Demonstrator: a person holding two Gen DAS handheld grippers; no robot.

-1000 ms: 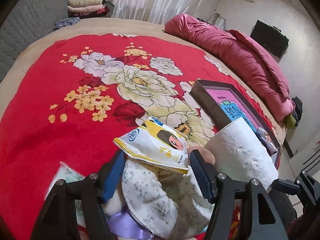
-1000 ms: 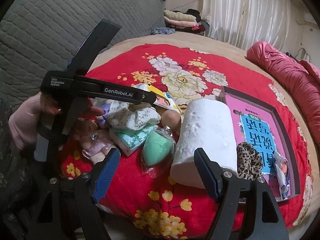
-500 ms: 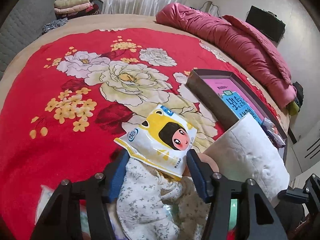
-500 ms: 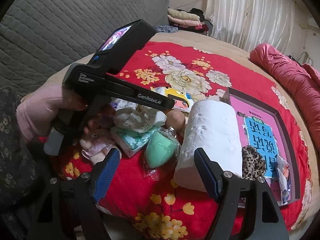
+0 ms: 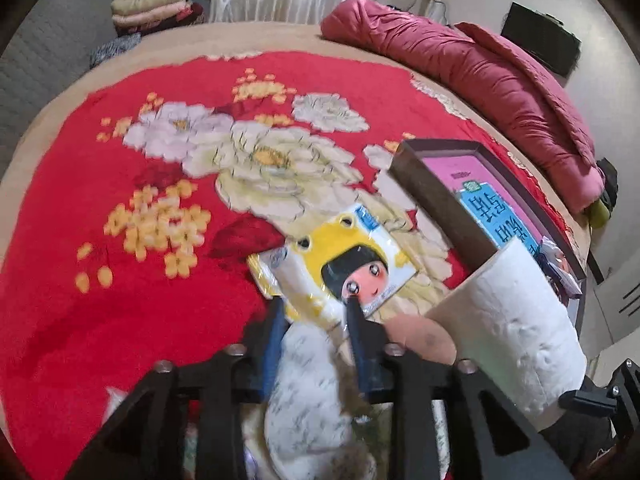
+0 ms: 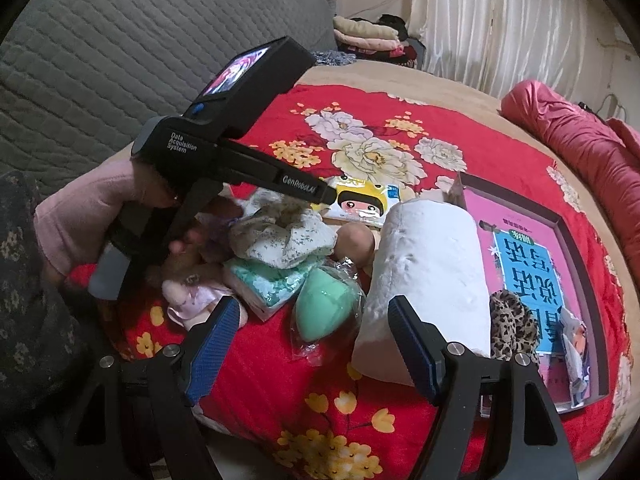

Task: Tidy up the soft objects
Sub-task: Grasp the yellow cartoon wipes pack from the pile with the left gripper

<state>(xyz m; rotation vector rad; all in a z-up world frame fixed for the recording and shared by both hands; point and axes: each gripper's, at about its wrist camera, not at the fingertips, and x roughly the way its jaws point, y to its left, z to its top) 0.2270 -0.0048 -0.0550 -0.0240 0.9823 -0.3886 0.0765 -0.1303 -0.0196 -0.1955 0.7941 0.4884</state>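
A white floral cloth (image 5: 308,380) sits on top of a pile of soft things on the red flowered blanket (image 5: 120,288). My left gripper (image 5: 314,308) straddles it, its jaws closing and its pads squeezing the cloth. In the right wrist view the left gripper (image 6: 316,196) comes down on the bunched cloth (image 6: 280,236). A yellow cartoon packet (image 5: 340,264) lies just past the fingertips. My right gripper (image 6: 310,308) hovers open in front of a bagged green sponge (image 6: 320,308) and a white paper roll (image 6: 428,276), holding nothing.
A teal tissue pack (image 6: 264,284), a pink doll (image 6: 188,300) and a peach ball (image 6: 356,240) crowd the pile. A brown box (image 6: 560,216) with a pink book and a leopard scrunchie (image 6: 512,328) lies right. A rolled red quilt (image 5: 500,80) lines the far edge.
My left gripper has moved forward over the floral cloth and its jaws have narrowed around it. The yellow packet now lies flat beyond the tips. The right gripper has stayed put.
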